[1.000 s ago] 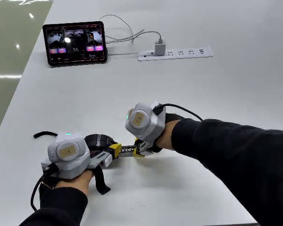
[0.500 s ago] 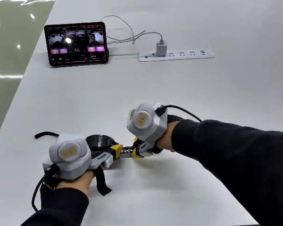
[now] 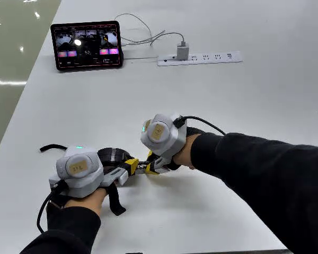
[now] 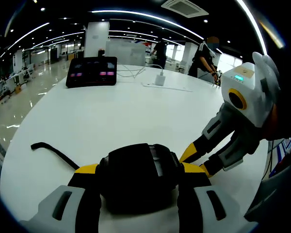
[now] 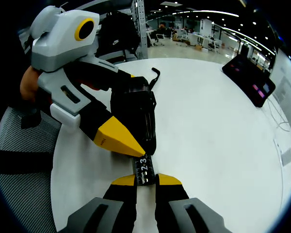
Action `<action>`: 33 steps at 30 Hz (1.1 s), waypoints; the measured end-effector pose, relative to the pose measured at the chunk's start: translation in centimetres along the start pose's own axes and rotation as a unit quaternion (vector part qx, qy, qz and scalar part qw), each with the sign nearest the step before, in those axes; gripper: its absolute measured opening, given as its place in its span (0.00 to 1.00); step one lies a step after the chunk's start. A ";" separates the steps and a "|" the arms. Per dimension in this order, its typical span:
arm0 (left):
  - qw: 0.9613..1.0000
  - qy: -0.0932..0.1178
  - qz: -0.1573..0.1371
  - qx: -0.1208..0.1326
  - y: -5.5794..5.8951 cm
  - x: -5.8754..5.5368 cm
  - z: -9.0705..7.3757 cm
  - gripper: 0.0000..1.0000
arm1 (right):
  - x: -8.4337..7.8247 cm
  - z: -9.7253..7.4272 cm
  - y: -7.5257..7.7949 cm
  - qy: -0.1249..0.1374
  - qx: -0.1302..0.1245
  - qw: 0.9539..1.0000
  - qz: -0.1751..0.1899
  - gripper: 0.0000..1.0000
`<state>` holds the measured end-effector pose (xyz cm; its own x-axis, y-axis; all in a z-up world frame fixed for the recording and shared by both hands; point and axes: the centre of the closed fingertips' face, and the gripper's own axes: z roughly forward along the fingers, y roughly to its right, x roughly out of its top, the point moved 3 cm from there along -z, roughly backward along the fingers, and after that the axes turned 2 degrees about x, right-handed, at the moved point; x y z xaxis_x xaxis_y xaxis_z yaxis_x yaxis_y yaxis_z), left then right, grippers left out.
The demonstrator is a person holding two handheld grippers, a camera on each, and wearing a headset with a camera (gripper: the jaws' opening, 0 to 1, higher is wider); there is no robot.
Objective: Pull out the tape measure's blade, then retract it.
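A black tape measure (image 4: 139, 174) lies on the white table (image 3: 212, 106), clamped between the yellow-tipped jaws of my left gripper (image 4: 140, 171). In the head view the tape measure (image 3: 113, 157) sits at the lower left with the left gripper (image 3: 126, 168) around it. A short length of blade (image 5: 144, 171), showing the number 23, sticks out of the case (image 5: 134, 119). My right gripper (image 5: 146, 180) is shut on that blade close to the case. The right gripper (image 3: 148, 168) meets the left one near the middle of the head view.
A black wrist strap (image 3: 53, 147) trails left from the tape measure. At the far side stand a tablet (image 3: 87, 45) and a white power strip (image 3: 201, 57) with a charger and cables. Open table lies to the right and between.
The two grippers have drawn slightly closer together, so the exposed blade looks a little shorter. The head camera has shifted a bit.
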<state>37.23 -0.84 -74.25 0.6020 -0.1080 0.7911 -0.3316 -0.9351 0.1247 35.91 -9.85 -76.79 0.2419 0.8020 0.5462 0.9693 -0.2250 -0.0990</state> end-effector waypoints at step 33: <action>1.000 0.001 -0.001 0.000 0.0 -0.1 0.0 0.59 | 1.0 0.9 0.0 0.013 0.002 1.000 -0.017 0.10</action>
<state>37.15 -0.87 -74.32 0.6018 -0.1054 0.7917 -0.3303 -0.9354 0.1266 36.15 -8.51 -77.02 0.2074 0.7948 0.5703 0.9772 -0.1955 -0.0828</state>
